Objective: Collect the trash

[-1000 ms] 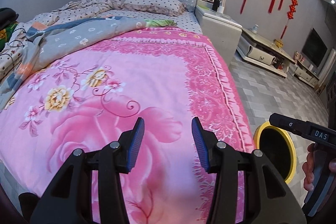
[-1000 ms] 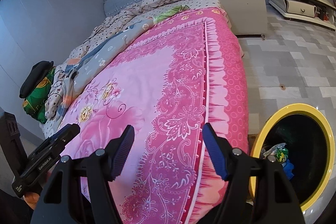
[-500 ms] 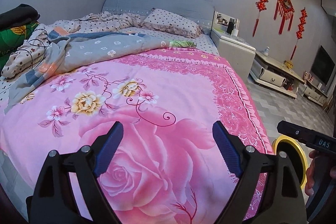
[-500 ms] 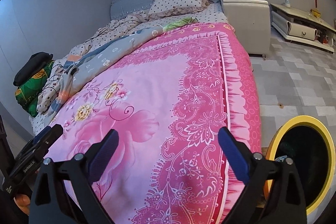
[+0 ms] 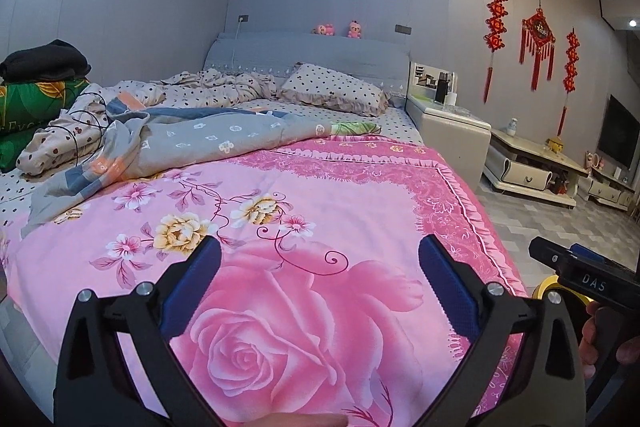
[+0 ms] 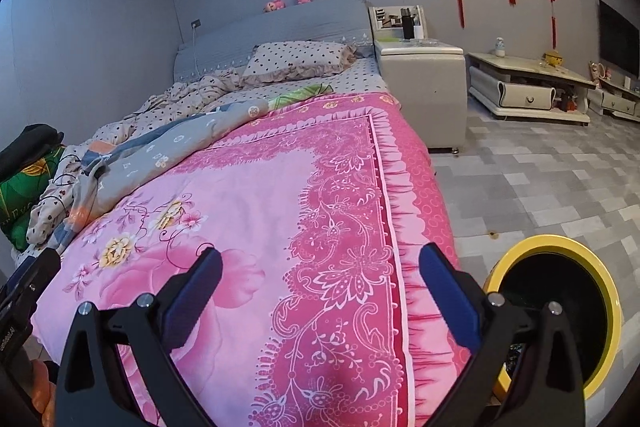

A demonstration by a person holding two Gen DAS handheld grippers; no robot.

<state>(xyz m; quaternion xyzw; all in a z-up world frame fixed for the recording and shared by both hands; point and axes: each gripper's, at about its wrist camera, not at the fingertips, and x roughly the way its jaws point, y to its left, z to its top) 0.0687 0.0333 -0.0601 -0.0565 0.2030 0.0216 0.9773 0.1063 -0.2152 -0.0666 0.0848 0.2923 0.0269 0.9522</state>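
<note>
My left gripper (image 5: 320,291) is wide open and empty, held above the foot of a bed with a pink flowered blanket (image 5: 320,211). My right gripper (image 6: 320,291) is wide open and empty over the blanket's right border (image 6: 344,227). A yellow-rimmed black bin (image 6: 560,311) stands on the floor right of the bed; its inside is dark. A sliver of its rim (image 5: 546,285) shows in the left wrist view behind the other gripper's body (image 5: 584,277). No loose trash shows on the blanket.
A grey quilt (image 5: 192,139), spotted bedding and a pillow (image 5: 332,93) lie at the head. A green bundle (image 5: 28,107) sits at the left. A white bedside cabinet (image 6: 420,83) and low TV units (image 6: 528,87) line the right wall. The floor (image 6: 540,179) is grey tile.
Both grippers have opened from narrow to wide and have risen and tilted up, so more of the room and wall shows. The bin's inside is less in view.
</note>
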